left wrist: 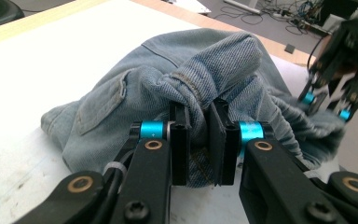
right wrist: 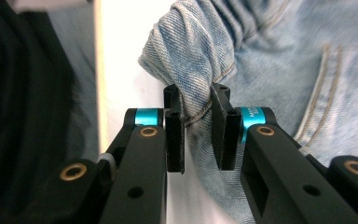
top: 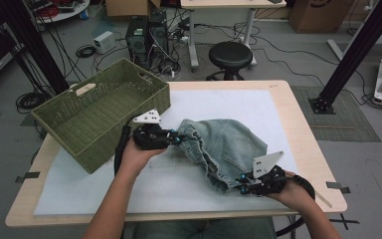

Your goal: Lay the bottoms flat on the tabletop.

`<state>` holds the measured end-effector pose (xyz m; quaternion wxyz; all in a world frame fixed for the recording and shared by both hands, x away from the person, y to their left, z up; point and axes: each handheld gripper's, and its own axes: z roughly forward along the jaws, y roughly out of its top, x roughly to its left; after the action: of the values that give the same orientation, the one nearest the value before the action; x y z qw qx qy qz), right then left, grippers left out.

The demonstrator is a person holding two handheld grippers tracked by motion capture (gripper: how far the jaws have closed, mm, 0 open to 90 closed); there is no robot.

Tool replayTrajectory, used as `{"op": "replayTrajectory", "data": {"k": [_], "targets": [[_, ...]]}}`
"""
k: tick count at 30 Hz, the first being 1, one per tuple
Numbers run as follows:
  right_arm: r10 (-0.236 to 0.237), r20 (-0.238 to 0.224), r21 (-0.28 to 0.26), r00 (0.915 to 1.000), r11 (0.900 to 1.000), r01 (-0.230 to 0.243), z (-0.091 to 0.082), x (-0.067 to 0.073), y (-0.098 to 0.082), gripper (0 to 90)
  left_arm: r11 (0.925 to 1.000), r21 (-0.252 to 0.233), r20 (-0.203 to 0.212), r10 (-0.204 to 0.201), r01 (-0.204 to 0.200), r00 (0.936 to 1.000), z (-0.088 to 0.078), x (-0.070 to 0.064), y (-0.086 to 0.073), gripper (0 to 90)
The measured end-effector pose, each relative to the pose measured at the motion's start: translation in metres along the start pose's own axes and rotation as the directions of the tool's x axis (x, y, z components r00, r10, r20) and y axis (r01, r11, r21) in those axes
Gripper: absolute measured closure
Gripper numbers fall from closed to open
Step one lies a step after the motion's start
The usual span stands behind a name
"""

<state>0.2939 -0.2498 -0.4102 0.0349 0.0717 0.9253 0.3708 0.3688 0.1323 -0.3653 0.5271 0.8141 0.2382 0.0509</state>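
We hold the denim shorts [top: 224,144] mid-tabletop [top: 278,99], waistband running ten to four o'clock: left hand-held gripper [top: 175,140] clenched on its ten o'clock end, right hand-held gripper [top: 239,189] pinching its four o'clock end, green basket [top: 59,117] at nine.

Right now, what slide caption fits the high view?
Both claws, left and right, pinch the jeans on the table beside a green basket.
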Motion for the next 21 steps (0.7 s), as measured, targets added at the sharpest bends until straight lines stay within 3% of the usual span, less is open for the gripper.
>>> {"op": "replayTrajectory", "data": {"k": [3, 6, 9, 13, 15, 17, 18, 19, 20, 21], "targets": [[-0.008, 0.000, -0.078, 1.0000, 0.997, 0.008, -0.021, 0.001, 0.007, 78.9, 0.9999, -0.010, 0.010, 0.010, -0.010, 0.9999, -0.012, -0.007, 0.002, 79.8], [-0.030, 0.015, -0.184, 0.9994, 0.982, 0.032, -0.053, 0.005, 0.017, 79.0, 0.9978, -0.051, 0.023, 0.043, -0.041, 0.9988, -0.034, -0.019, 0.011, 79.7], [-0.061, 0.048, -0.284, 0.9970, 0.956, 0.072, -0.087, 0.010, 0.031, 78.9, 0.9898, -0.102, 0.036, 0.104, -0.100, 0.9939, -0.060, -0.035, 0.028, 79.7], [-0.065, 0.125, -0.406, 0.9900, 0.907, 0.111, -0.132, 0.010, 0.053, 78.9, 0.9760, -0.161, 0.038, 0.155, -0.147, 0.9872, -0.083, -0.052, 0.055, 79.7], [-0.041, 0.160, -0.437, 0.9863, 0.893, 0.108, -0.145, 0.003, 0.060, 78.8, 0.9709, -0.187, 0.036, 0.159, -0.150, 0.9866, -0.089, -0.056, 0.068, 79.6], [0.033, 0.206, -0.451, 0.9781, 0.890, 0.065, -0.153, -0.015, 0.066, 78.7, 0.9703, -0.192, 0.016, 0.153, -0.147, 0.9881, -0.087, -0.052, 0.078, 79.6], [0.062, 0.223, -0.451, 0.9729, 0.892, 0.046, -0.153, -0.022, 0.067, 78.7, 0.9738, -0.182, 0.004, 0.139, -0.136, 0.9903, -0.081, -0.044, 0.082, 79.6], [0.122, 0.244, -0.449, 0.9620, 0.894, 0.001, -0.151, -0.035, 0.068, 78.7, 0.9767, -0.176, -0.003, 0.125, -0.123, 0.9922, -0.075, -0.039, 0.084, 79.6], [0.149, 0.259, -0.442, 0.9544, 0.897, -0.020, -0.148, -0.044, 0.068, 78.6, 0.9809, -0.164, -0.024, 0.103, -0.105, 0.9944, -0.067, -0.030, 0.084, 79.4], [0.192, 0.284, -0.433, 0.9395, 0.900, -0.053, -0.144, -0.056, 0.067, 78.3, 0.9842, -0.153, -0.051, 0.081, -0.088, 0.9954, -0.057, -0.021, 0.084, 79.2]]}}
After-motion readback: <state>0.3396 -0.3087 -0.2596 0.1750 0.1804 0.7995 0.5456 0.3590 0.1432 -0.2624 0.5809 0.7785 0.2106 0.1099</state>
